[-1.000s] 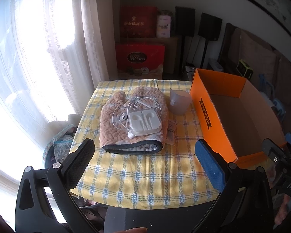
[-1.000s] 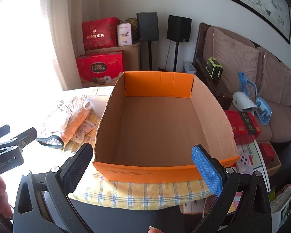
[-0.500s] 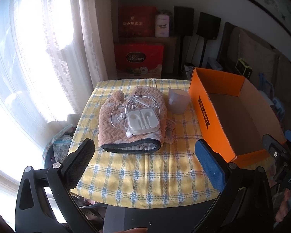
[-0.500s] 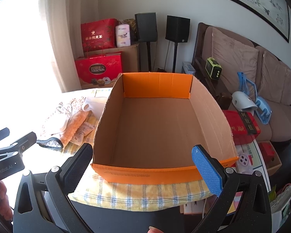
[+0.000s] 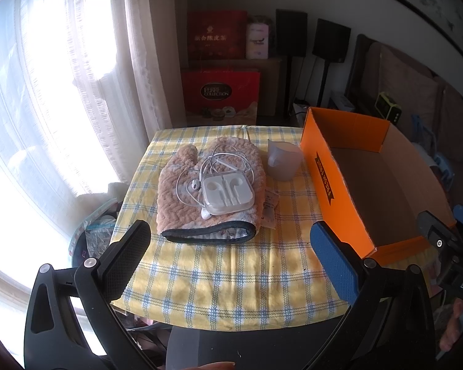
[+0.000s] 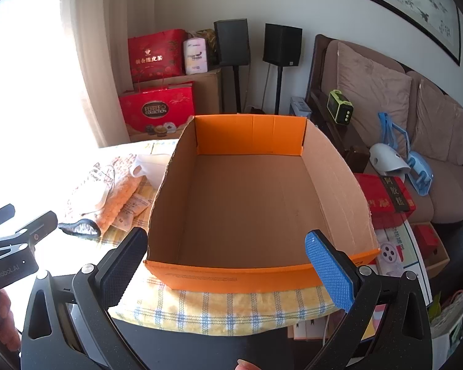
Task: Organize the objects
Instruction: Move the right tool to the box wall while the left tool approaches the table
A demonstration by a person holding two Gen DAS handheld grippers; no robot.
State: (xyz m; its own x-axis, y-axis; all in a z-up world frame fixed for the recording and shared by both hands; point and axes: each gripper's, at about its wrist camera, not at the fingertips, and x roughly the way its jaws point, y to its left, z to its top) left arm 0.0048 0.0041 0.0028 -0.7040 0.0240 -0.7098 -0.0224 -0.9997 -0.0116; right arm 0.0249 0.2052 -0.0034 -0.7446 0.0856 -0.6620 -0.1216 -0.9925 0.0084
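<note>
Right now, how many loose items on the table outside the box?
4: oven mitt left of centre, earphone case and earphones atop it, grey cup beside the orange box. More may hide behind.

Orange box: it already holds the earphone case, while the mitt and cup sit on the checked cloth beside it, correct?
Not quite. The orange box is empty in the right wrist view. The earphone case lies on the mitt; the cup stands beside the box.
</note>
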